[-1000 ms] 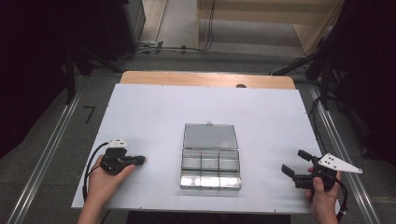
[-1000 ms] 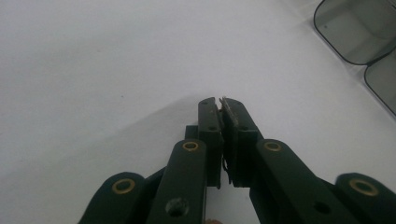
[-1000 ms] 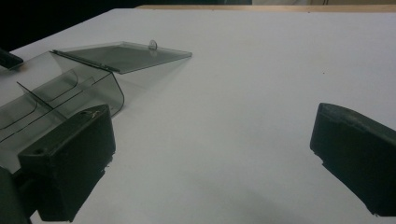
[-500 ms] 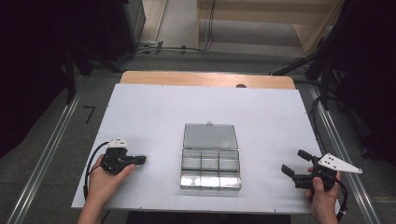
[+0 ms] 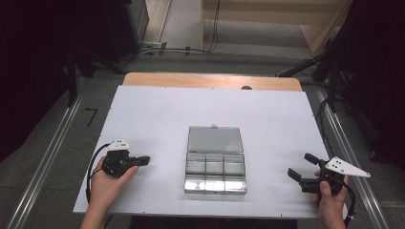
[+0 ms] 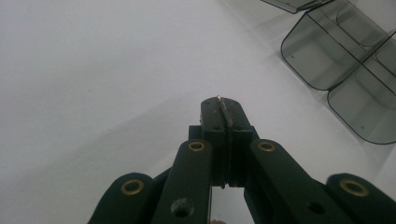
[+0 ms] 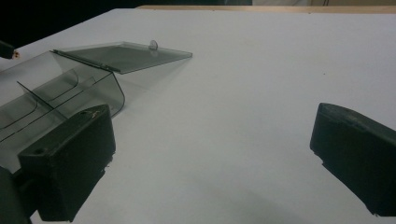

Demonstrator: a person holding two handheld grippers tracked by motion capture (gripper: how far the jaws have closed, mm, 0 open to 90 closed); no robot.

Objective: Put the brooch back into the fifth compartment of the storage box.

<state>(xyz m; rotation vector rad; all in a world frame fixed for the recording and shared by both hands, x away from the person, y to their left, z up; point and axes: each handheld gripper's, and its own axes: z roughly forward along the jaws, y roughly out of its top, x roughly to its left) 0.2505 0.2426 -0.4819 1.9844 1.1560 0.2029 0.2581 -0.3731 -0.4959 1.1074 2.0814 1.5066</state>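
A clear grey plastic compartment box (image 5: 215, 177) lies at the middle of the white table (image 5: 157, 114), its lid (image 5: 214, 139) folded open flat on the far side. Its compartments look empty. My left gripper (image 5: 144, 160) rests on the table left of the box, pointing at it. In the left gripper view its jaws are pressed together (image 6: 222, 100) with a tiny brass piece (image 6: 218, 97) pinched at their tip. My right gripper (image 5: 300, 165) sits right of the box, open, with nothing between its jaws (image 7: 208, 116). The box (image 7: 60, 88) stands to its left.
A wooden strip (image 5: 210, 80) runs along the table's far edge. Metal rails (image 5: 47, 152) flank both sides on the floor, and cables (image 5: 167, 47) lie beyond the table. Each gripper trails a black cable near the table's front corners.
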